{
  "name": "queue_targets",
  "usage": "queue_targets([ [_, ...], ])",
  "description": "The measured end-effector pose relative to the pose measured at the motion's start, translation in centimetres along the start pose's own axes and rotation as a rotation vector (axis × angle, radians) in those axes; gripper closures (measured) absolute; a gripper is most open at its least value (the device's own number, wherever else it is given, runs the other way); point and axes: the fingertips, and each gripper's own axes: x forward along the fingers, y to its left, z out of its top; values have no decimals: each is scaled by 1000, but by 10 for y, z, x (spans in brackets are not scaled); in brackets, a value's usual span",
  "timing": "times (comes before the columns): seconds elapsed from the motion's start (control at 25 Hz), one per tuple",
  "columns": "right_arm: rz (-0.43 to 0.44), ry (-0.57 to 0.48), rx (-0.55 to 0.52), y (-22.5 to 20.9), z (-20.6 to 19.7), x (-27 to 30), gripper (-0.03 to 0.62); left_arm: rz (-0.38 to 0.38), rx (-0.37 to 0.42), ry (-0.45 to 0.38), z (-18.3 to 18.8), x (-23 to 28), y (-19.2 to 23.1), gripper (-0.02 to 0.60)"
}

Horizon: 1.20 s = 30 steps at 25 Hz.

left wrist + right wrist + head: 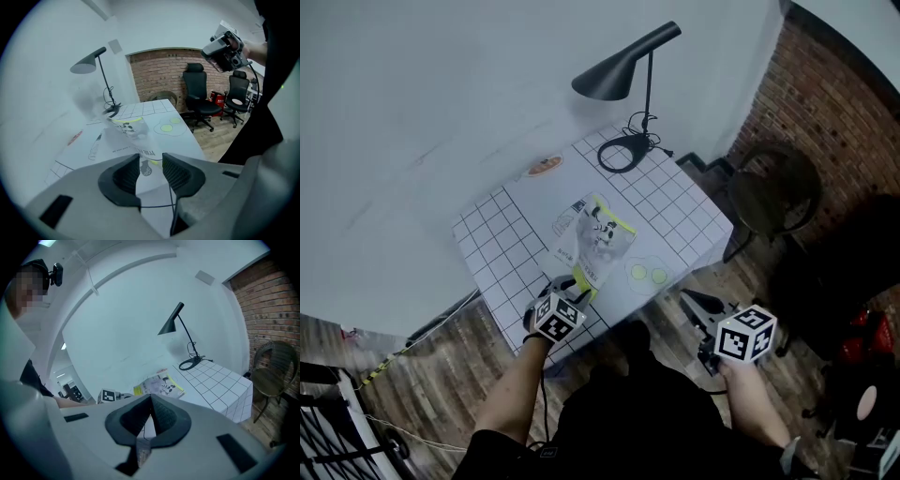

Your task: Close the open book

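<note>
The right gripper (151,398) has its jaws pressed together at the tips with nothing between them; beyond them a book (159,386) with a yellow edge and black drawings lies on the grid-patterned worktop (220,385). Farther back on the worktop stands a black lamp (174,320), its ring base (189,364) beside a coiled cord; left of the book the left gripper's marker cube (108,395) shows; a brick wall (272,296) and a dark chair (274,376) fill the right side.
</note>
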Motion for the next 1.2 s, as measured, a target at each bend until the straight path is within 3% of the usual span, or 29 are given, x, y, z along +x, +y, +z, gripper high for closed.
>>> queue_targets([
  [0.4,10,-33,-18,21,6,0,589,135,-130,-116,7,-53,30,437],
  [0.68,16,-32,-6,46,-7,-8,589,211,-244,-222,34,-125,42,437],
  [0.88,19,-58,-22,36,6,-10,589,195,-224,-279,66,-174,22,437],
  [1.0,63,-99,-91,40,29,-1,589,199,-240,-286,79,-195,12,439],
  [1.2,202,-160,-286,61,68,11,591,281,-428,-349,100,-213,8,446],
])
